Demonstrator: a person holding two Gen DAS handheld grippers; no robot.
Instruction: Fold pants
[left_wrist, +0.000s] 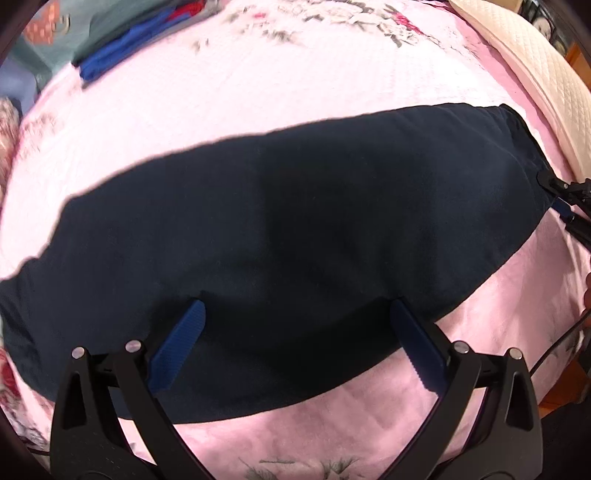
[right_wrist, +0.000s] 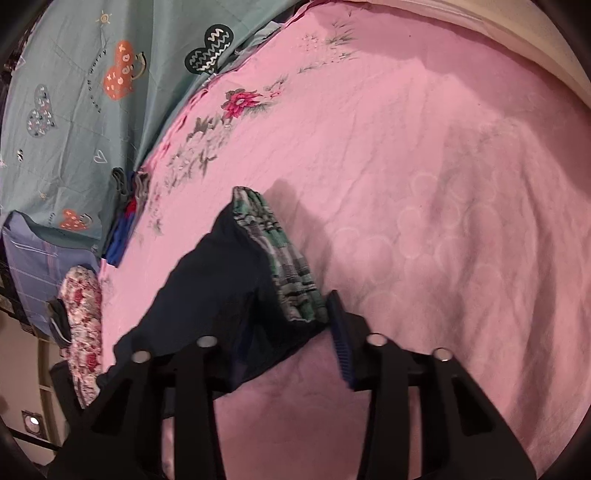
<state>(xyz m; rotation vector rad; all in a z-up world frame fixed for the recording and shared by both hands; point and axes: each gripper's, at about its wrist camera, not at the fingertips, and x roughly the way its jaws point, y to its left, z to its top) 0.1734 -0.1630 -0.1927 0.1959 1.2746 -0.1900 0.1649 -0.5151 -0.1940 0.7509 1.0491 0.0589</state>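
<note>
Dark navy pants (left_wrist: 295, 236) lie flat across a pink bedspread, folded lengthwise, waistband at the right. My left gripper (left_wrist: 295, 314) is open over the pants' near edge, its blue pads (left_wrist: 181, 343) wide apart, holding nothing. My right gripper (right_wrist: 291, 336) is at the waistband end; it shows at the right edge of the left wrist view (left_wrist: 565, 199). In the right wrist view the pants (right_wrist: 210, 280) and their green patterned inner waistband (right_wrist: 288, 266) sit between the fingers, with the right blue pad (right_wrist: 341, 339) beside the cloth. The jaws look partly apart.
The pink floral bedspread (right_wrist: 424, 184) covers the bed. Folded blue and red clothes (left_wrist: 110, 55) lie at the far left. A teal patterned sheet (right_wrist: 92, 92) and a floral pillow (right_wrist: 83, 325) are beyond the bed edge. A cream quilted pillow (left_wrist: 524, 66) lies at right.
</note>
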